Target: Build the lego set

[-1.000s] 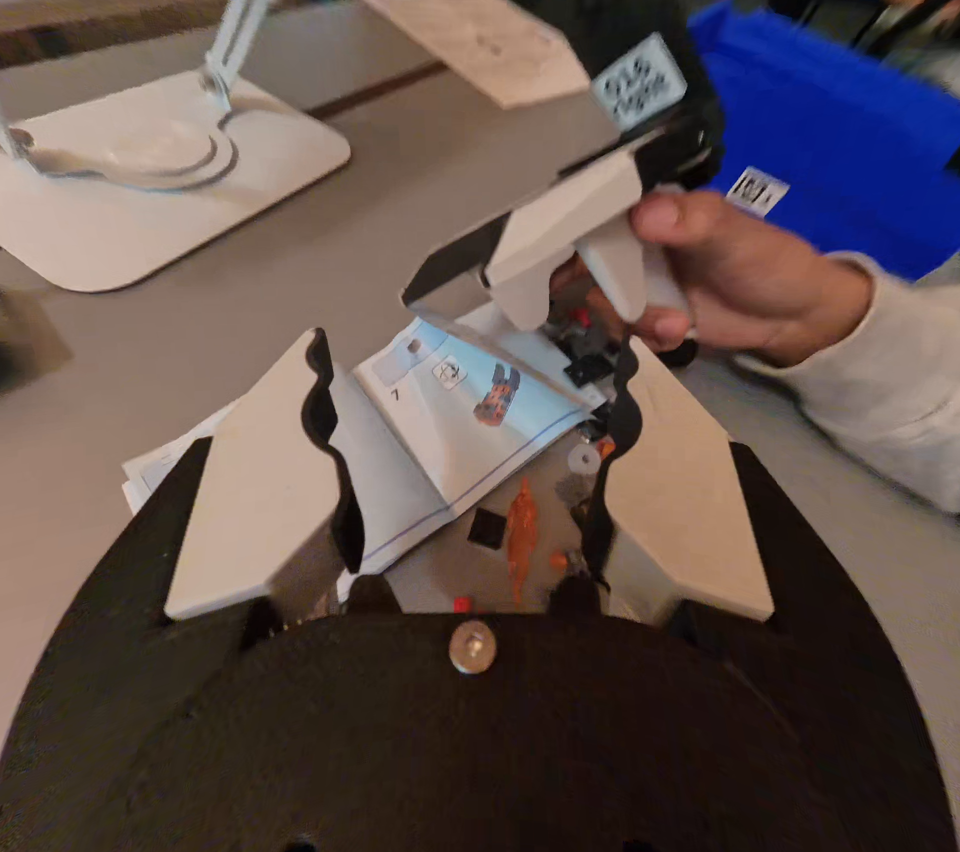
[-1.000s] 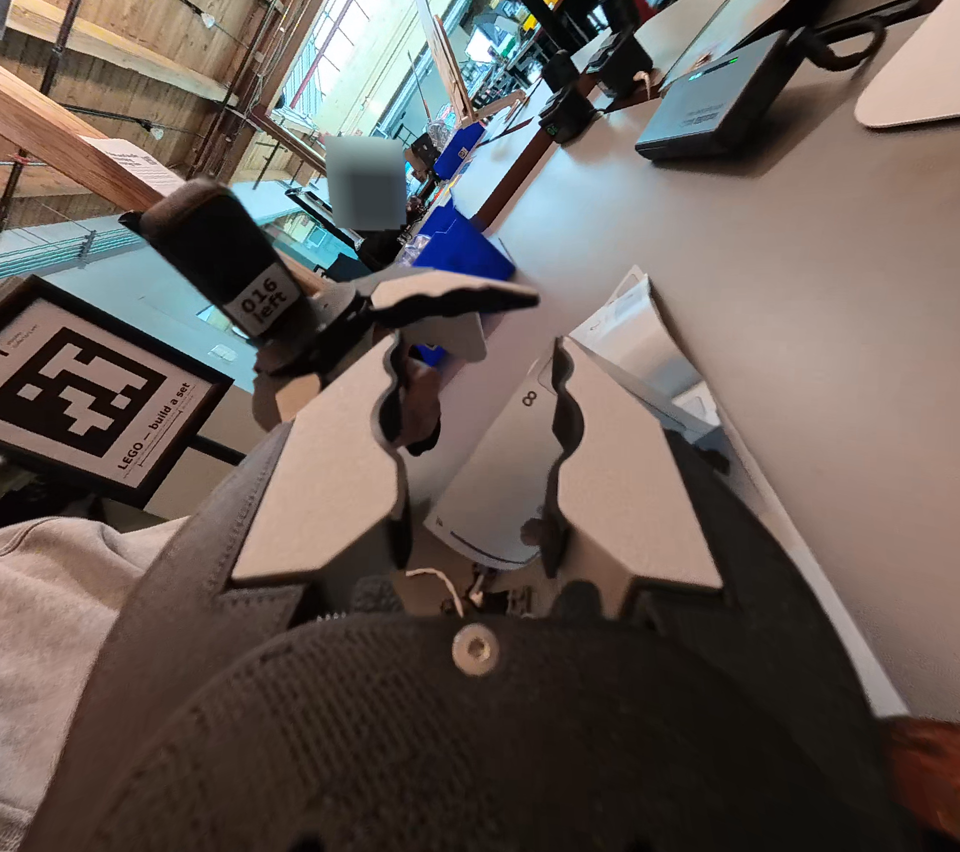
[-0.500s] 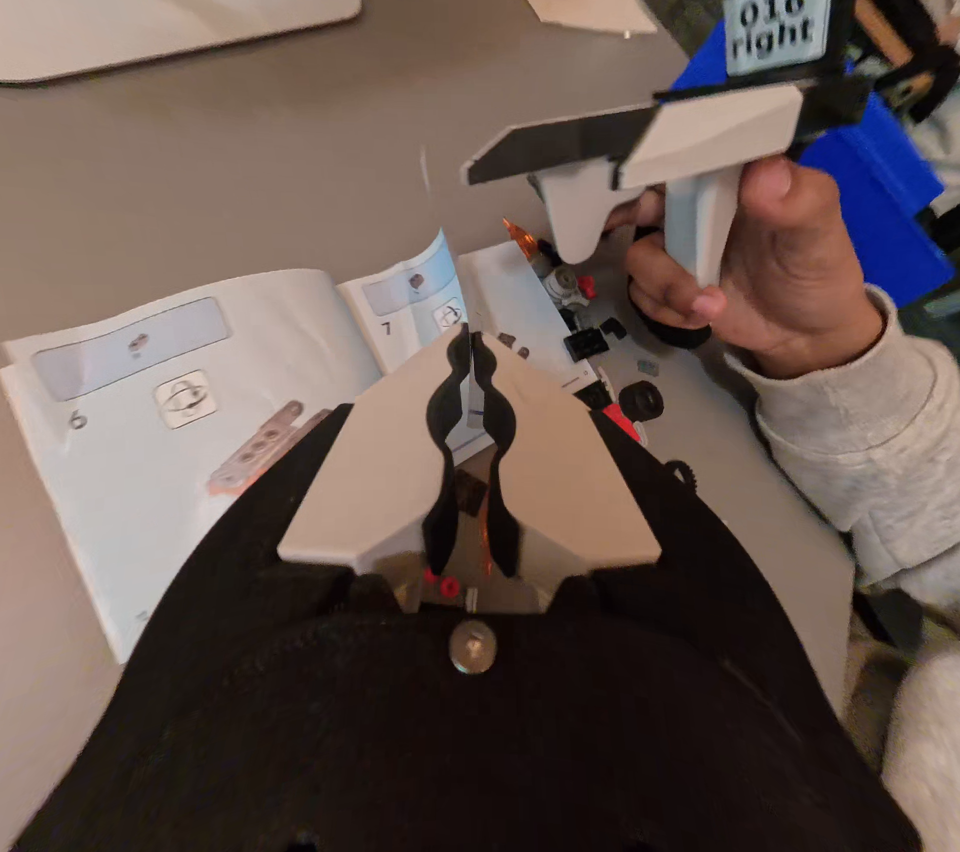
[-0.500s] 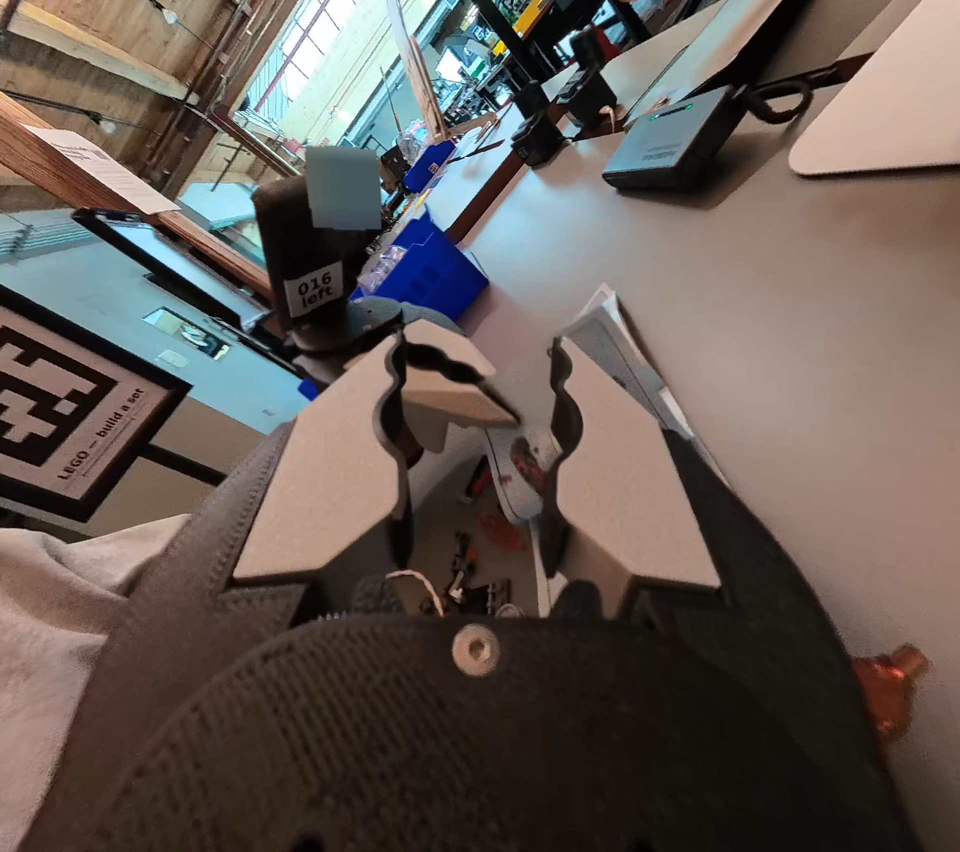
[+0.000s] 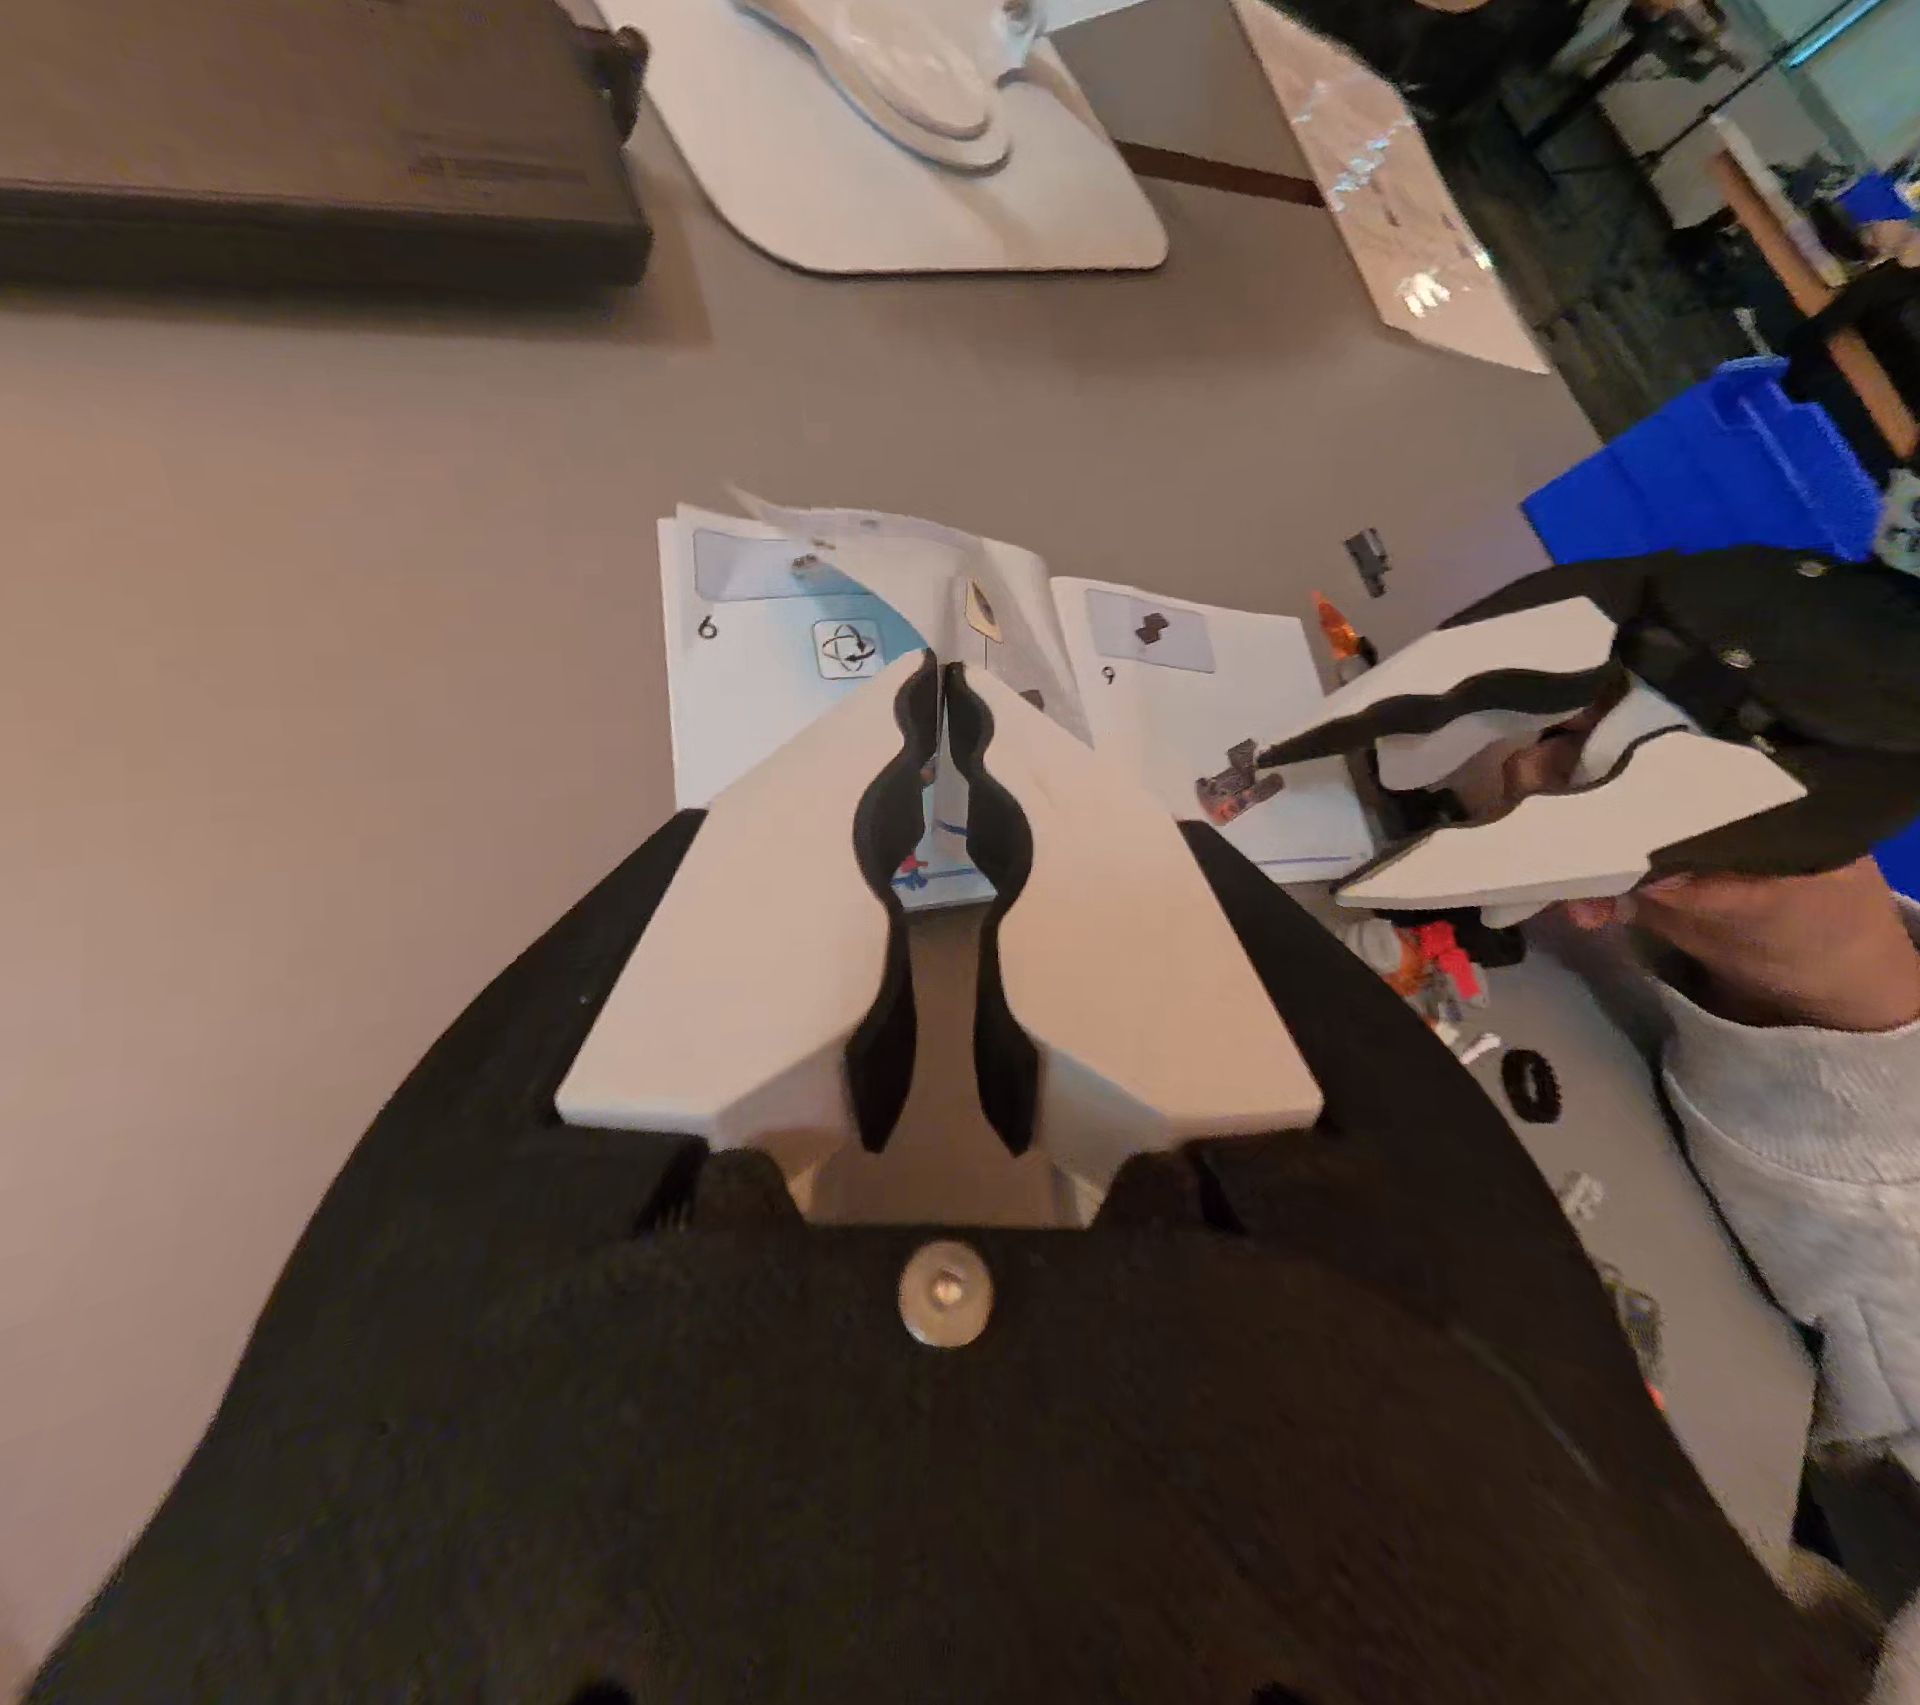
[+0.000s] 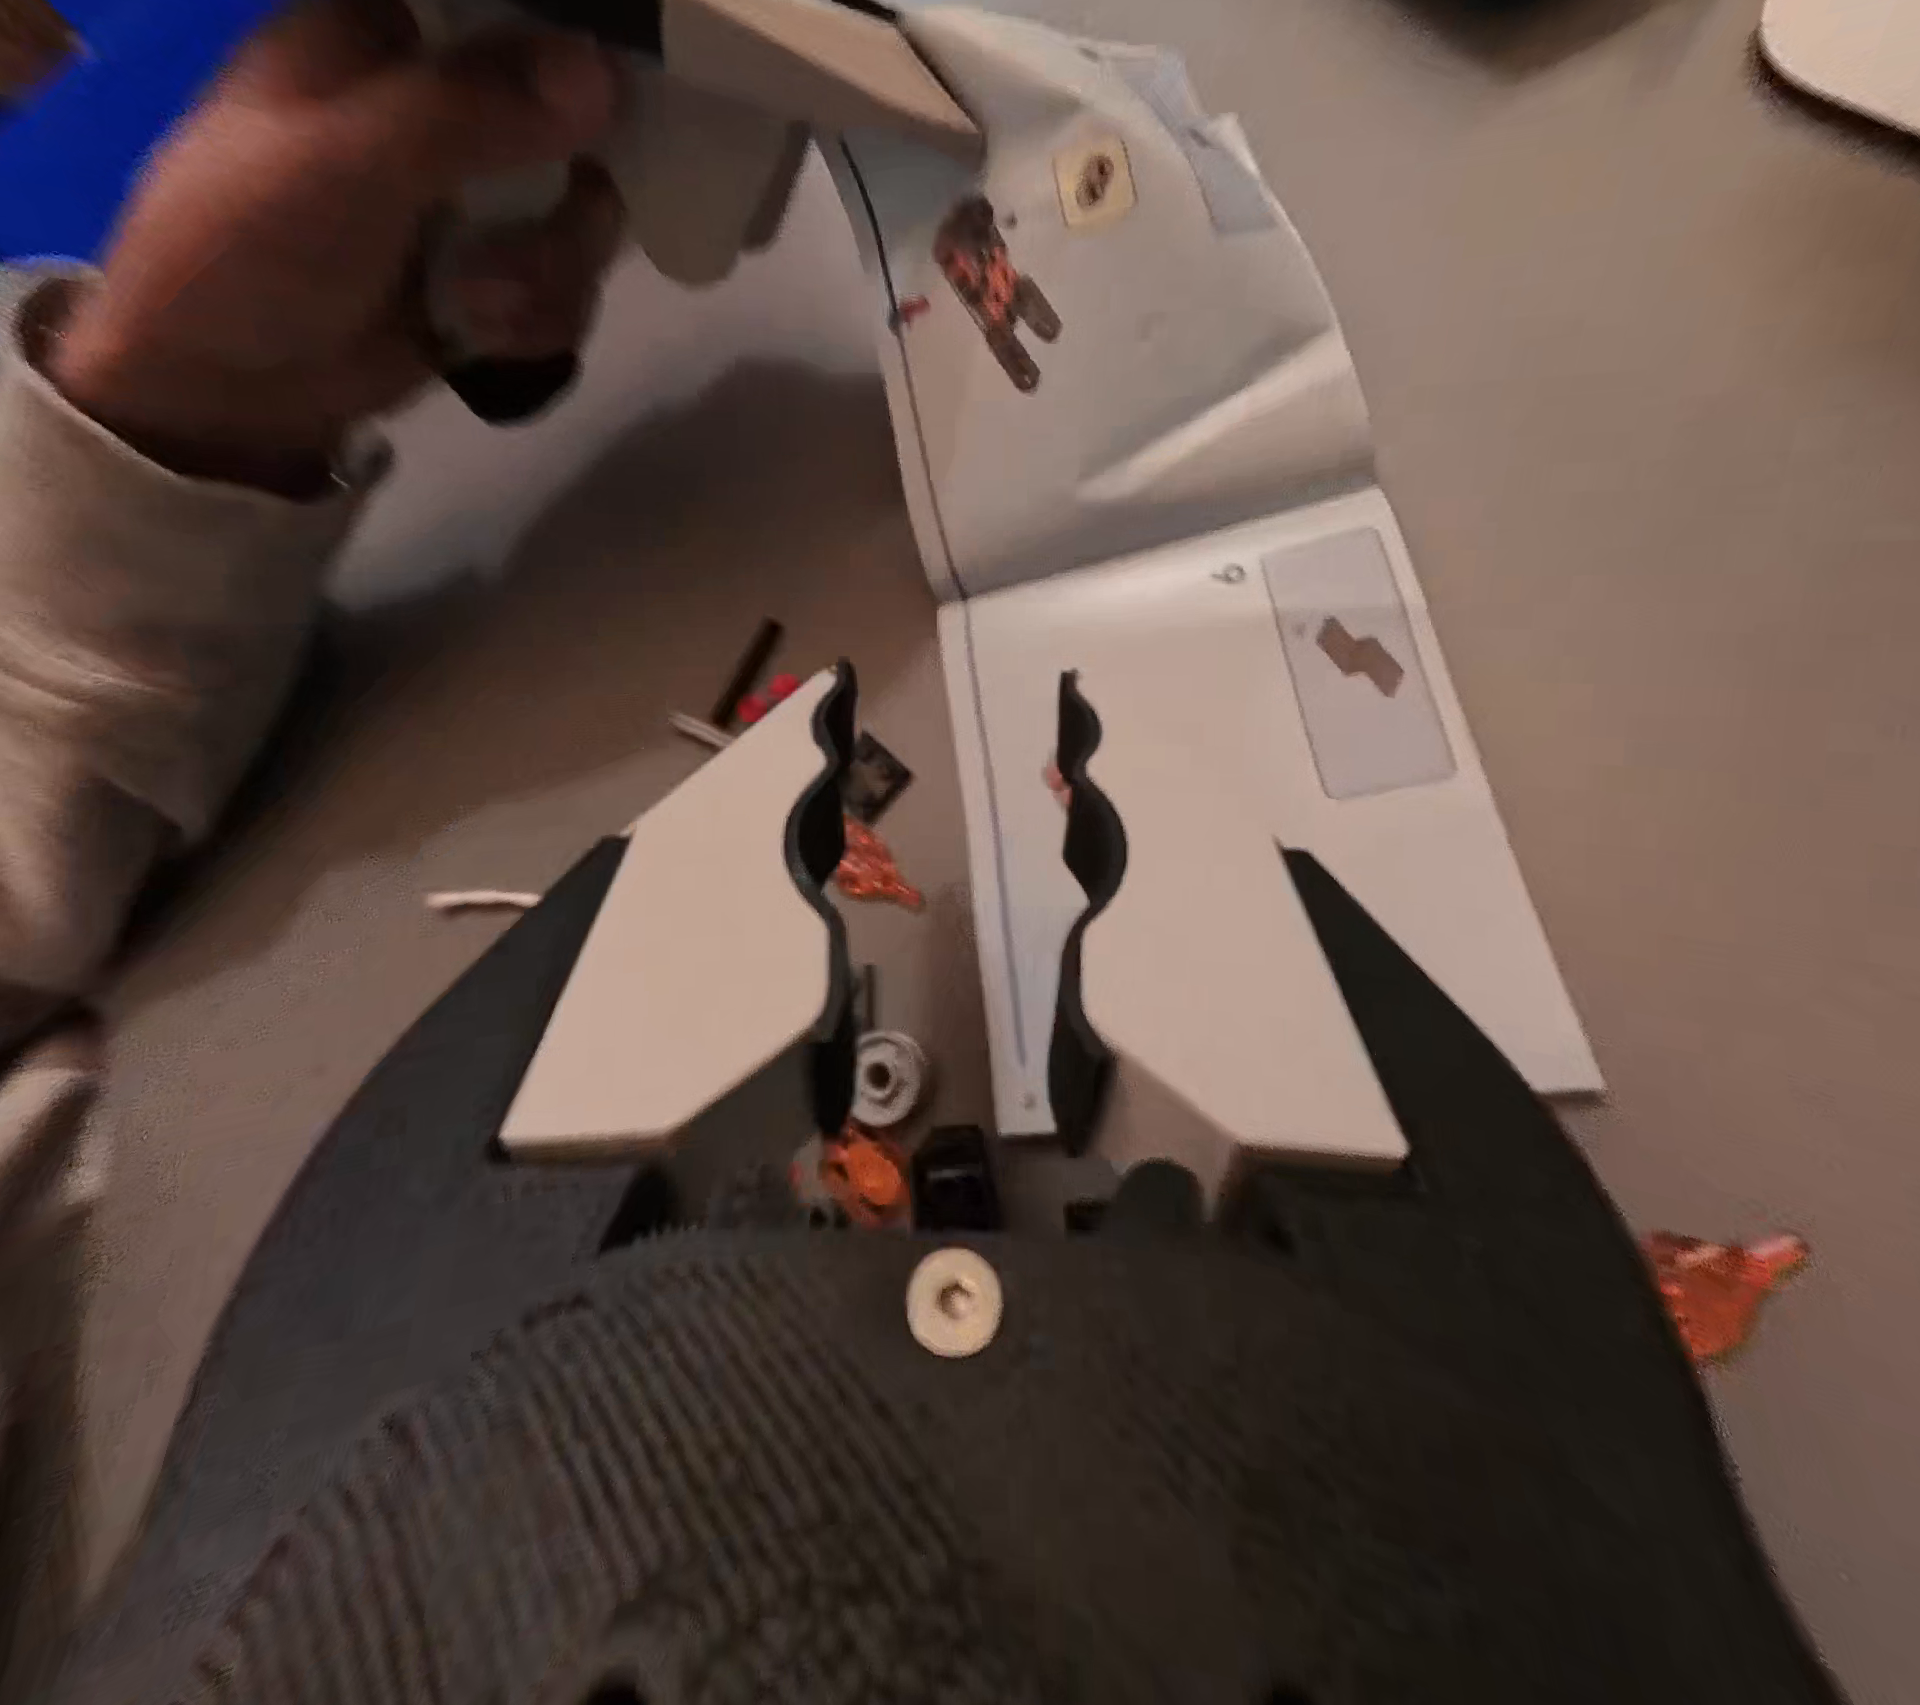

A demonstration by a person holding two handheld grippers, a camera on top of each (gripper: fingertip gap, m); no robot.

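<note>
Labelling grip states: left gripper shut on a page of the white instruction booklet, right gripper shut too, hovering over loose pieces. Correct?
Not quite. The right gripper is open: the right wrist view shows a clear gap between its fingers, nothing held. The left gripper is shut on a page of the white instruction booklet, as stated.

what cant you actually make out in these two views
- Left wrist view: whether the left gripper pinches a page of the instruction booklet; the fingers cover the contact.
- Left wrist view: loose lego pieces beside the booklet, partly under the right gripper, too small to identify.
- Right wrist view: the left gripper and hand are motion-blurred.
- Right wrist view: pieces between the right gripper's fingers, partly hidden.
</note>
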